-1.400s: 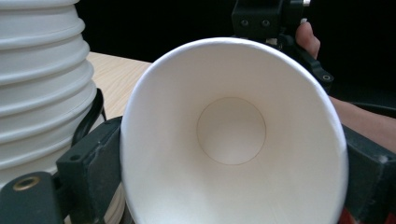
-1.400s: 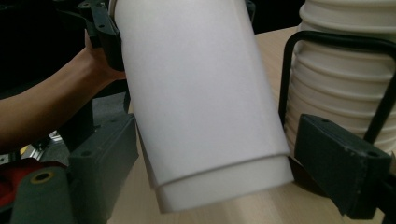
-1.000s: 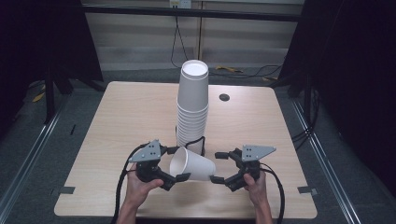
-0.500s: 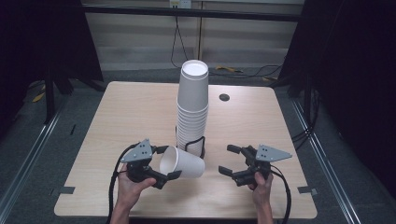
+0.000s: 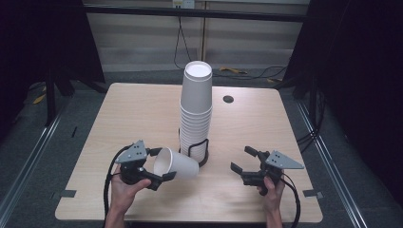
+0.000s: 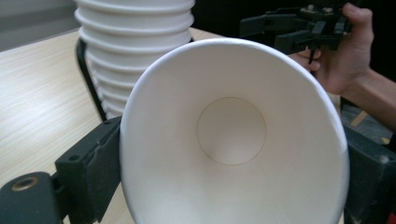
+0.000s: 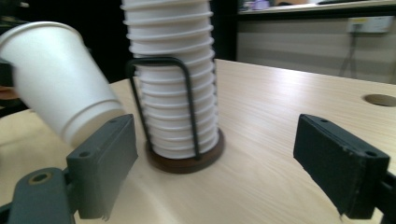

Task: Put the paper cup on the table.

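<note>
A white paper cup [image 5: 178,164] lies on its side a little above the table, its rim clamped between the jaws of my left gripper [image 5: 161,164]. In the left gripper view the cup's open mouth [image 6: 231,140] faces the camera, with a black jaw on each side. A tall stack of white cups [image 5: 196,111] stands upside down in a black wire holder [image 5: 198,151] just right of the held cup. My right gripper [image 5: 241,158] hovers open to the right of the stack, nothing between its jaws. The right gripper view has the held cup [image 7: 60,79] at left and the stack [image 7: 173,79] ahead.
The light wooden table [image 5: 123,118] has a round cable hole [image 5: 228,99] at the back right. The holder's dark round base [image 7: 187,161] rests near the table's middle front. Dark floor and black frame posts surround the table; cables trail from both grippers.
My right gripper has drawn away from the cup to the right, jaws open. My left gripper has shifted slightly left and toward the front edge with the cup in it.
</note>
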`<state>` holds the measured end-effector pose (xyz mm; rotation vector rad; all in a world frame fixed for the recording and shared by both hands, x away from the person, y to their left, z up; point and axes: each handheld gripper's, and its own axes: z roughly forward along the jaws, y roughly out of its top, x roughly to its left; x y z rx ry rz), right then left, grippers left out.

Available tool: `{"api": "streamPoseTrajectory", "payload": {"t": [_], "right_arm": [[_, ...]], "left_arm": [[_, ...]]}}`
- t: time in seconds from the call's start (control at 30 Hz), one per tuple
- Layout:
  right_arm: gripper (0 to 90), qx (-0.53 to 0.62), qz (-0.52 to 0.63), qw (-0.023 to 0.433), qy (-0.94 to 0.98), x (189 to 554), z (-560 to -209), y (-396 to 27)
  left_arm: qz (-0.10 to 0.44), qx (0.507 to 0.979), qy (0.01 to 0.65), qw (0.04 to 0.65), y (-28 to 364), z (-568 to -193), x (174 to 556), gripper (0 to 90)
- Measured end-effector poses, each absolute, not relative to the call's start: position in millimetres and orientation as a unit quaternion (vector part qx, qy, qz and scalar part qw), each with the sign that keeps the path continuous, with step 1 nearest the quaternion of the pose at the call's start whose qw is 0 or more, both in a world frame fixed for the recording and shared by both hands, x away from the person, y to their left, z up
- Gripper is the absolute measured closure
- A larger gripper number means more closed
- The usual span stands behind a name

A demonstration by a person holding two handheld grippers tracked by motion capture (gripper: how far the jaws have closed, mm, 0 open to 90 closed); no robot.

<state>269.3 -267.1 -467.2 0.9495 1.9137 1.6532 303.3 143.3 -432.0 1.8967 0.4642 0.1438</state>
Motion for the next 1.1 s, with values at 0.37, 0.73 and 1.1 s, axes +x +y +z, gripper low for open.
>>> {"api": "streamPoseTrajectory", "payload": {"t": [0.37,0.73,1.1], "right_arm": [[13.4,0.385,0.565,0.308,0.662,266,-488,-266],[13.5,0.39,0.569,0.339,0.639,264,-499,-265],[13.5,0.378,0.576,0.352,0.634,263,-502,-264]], "left_arm": [[0.081,0.813,0.239,0.524,162,-431,309,8.9],[0.092,0.833,0.266,0.476,171,-425,318,8.9],[0.091,0.847,0.292,0.434,180,-423,337,8.8]]}}
